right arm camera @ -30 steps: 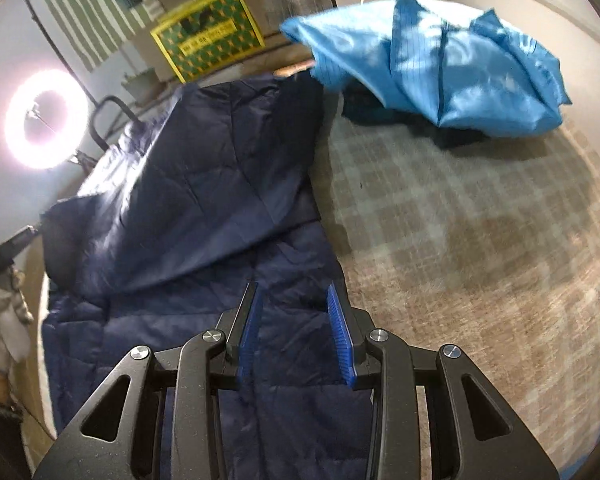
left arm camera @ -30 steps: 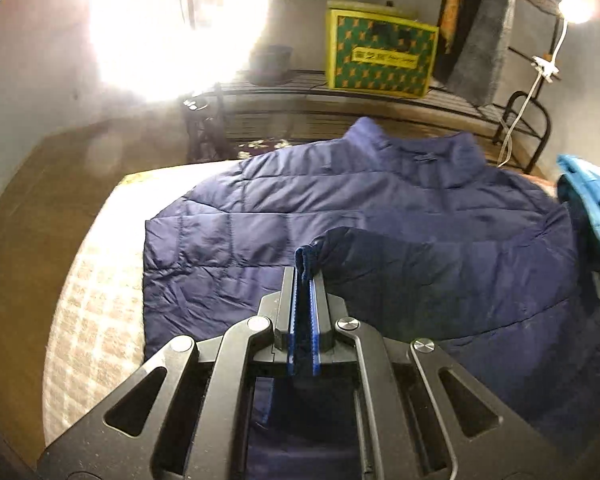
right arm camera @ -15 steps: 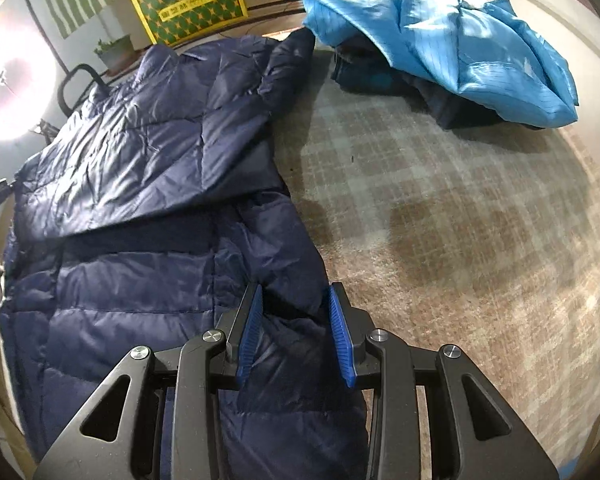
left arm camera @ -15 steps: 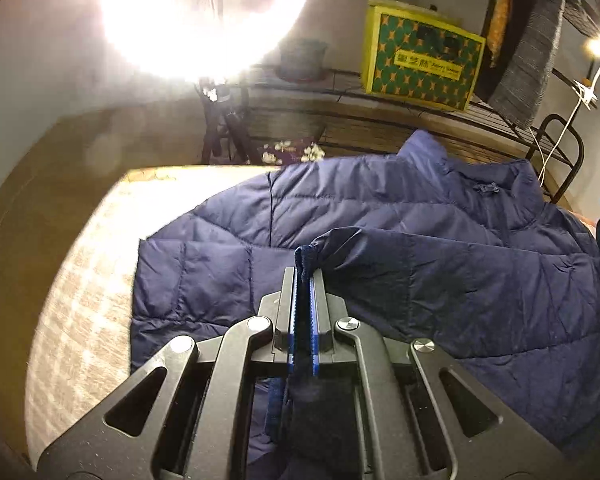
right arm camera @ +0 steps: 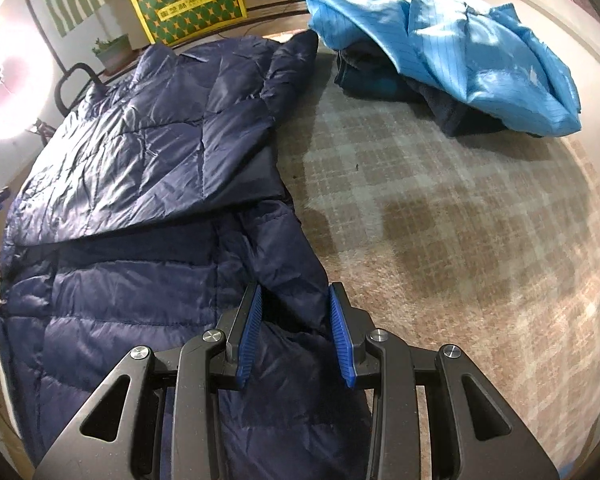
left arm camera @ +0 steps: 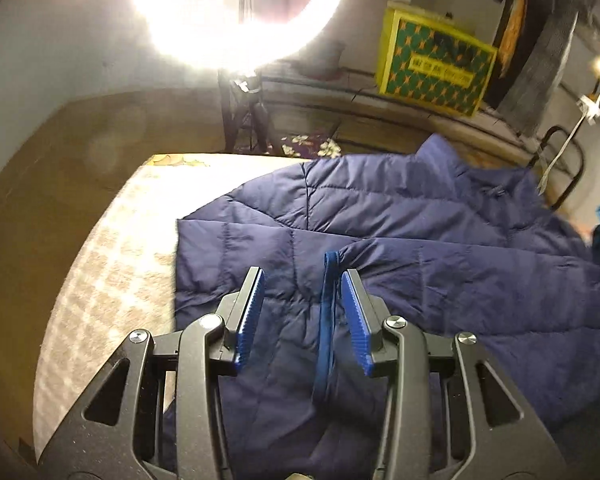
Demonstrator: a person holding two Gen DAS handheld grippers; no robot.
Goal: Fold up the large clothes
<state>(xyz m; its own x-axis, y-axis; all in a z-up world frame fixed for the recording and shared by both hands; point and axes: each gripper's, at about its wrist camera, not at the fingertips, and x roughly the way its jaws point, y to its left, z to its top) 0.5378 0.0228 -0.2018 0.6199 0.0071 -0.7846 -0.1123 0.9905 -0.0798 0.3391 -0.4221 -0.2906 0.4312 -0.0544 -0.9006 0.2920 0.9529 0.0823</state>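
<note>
- Navy quilted jacket [left arm camera: 400, 240] lies spread on checked beige bedcover [left arm camera: 112, 264]; collar at far end, twd the shelf w/ yellow-green box [left arm camera: 432, 68].
- One side of jacket is folded over its middle; fold edge runs diagonally across the body in right wrist view.
- Left gripper [left arm camera: 303, 308] jaws wide apart, holding nothing. Blue-trimmed cuff [left arm camera: 329, 280] sits between the fingers, just beside the right-hand pad, not pinched.
- Right gripper [right arm camera: 296, 330] also open, jaws spread, low over jacket's near edge by the bedcover. A fold of navy fabric lies between the pads; can't tell if pads touch it, not clamped.
- Jacket [right arm camera: 148, 168] takes up left half of right wrist view; bare bedcover [right arm camera: 440, 220] to its right.
- Bright blue garment [right arm camera: 452, 44] heaped on darker clothes [right arm camera: 372, 80] at far right of bed, near jacket's shoulder but apart from it.
- Ring light [left arm camera: 236, 8] glares at far end beyond the bed, washing out part of left wrist view.
</note>
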